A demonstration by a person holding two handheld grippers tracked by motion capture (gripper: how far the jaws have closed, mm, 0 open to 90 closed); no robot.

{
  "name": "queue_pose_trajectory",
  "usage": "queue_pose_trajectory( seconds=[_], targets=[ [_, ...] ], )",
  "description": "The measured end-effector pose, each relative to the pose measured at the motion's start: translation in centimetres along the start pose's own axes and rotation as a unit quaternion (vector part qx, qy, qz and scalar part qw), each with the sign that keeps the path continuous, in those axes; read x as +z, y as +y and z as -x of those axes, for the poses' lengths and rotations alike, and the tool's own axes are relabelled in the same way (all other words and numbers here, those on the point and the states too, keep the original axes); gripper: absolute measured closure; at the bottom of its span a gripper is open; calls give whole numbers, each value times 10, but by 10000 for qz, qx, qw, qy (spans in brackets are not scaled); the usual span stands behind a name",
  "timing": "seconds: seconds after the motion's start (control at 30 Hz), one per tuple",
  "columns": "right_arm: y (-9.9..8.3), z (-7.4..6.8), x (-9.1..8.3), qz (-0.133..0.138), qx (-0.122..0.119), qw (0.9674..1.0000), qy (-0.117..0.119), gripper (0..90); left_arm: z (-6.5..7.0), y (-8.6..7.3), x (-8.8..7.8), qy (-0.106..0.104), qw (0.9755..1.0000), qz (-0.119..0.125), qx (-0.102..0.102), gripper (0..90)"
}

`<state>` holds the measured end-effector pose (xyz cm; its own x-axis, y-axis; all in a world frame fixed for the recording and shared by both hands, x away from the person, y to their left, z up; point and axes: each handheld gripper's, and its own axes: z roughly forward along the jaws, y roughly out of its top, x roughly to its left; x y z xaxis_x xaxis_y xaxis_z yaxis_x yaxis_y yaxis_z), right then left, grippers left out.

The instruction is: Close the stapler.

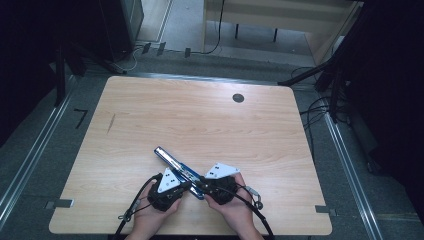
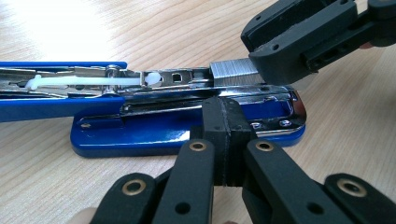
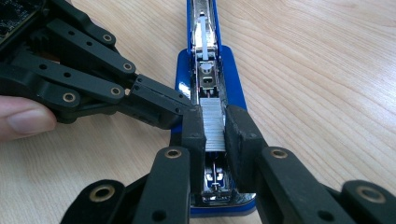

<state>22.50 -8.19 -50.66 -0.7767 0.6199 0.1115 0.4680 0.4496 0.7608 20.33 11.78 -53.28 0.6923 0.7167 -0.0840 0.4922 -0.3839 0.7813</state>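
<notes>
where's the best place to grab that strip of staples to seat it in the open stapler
Grip the strip of staples across its two long flat sides, coming from above and in line with the stapler's open metal channel. That is how the right gripper holds it now. The strip is narrow and straight, so a side pinch probably keeps it aligned. The left gripper, jaws shut, steadies the base.

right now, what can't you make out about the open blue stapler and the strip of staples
- High view: the silver strip of staples is too small to see; the right gripper and left gripper cover that end of the open blue stapler.
- Left gripper view: the right gripper hides most of the staple strip; the stapler's far end is cut off at the picture's left edge.
- Right gripper view: whether the strip is fully seated in the metal channel is hidden by the jaws.
</notes>
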Motion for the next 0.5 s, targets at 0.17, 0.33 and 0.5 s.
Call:
queue_pose_trajectory(
  seconds=[0.17, 0.33, 0.5],
  targets=[
    [0, 0, 0, 2, -3, 10000, -1, 797, 0, 0, 0, -1, 10000, -1, 1, 900],
    [0, 1, 0, 28, 47, 10000, 20, 770, 0, 0, 0, 0, 10000, 0, 2, 900],
    [1, 5, -5, 171, 177, 9996, 107, 769, 0, 0, 0, -4, 10000, -5, 5, 900]
  ],
)
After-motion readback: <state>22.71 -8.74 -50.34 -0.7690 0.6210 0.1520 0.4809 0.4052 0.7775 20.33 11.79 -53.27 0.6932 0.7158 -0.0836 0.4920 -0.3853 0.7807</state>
